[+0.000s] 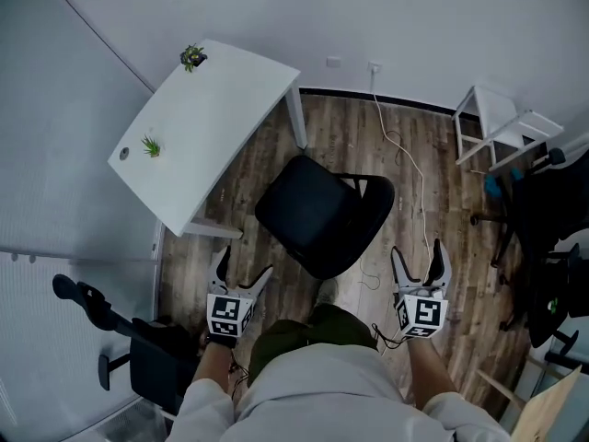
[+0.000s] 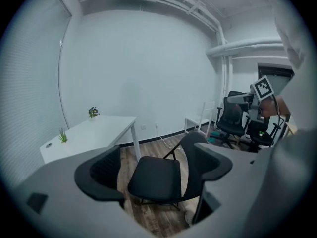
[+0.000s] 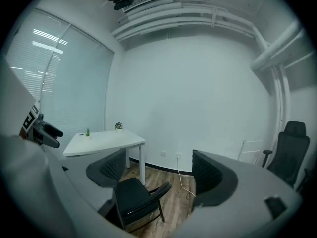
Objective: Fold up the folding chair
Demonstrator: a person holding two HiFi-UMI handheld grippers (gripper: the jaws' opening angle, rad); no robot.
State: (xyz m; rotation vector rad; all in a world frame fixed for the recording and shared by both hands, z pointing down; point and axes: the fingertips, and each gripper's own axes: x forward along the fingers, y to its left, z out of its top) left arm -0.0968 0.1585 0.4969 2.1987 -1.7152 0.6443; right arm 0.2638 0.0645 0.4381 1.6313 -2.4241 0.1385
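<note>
While both pairs of jaws stand apart and hold nothing, the left gripper (image 1: 244, 267) and the right gripper (image 1: 419, 263) are held low in front of the person, above the wooden floor (image 1: 336, 127). The folding chair (image 1: 308, 212) stands open on this floor, ahead of the two grippers and between them, touching neither. Its seat points to the left, toward the near corner of the desk (image 1: 212, 109), and its backrest (image 1: 375, 201) rises on the right side. So the chair lies left to right across the person. I judge the right gripper is nearer to the backrest and the left one nearer to the seat. Folding probably asks to bring these two parts together.
</note>
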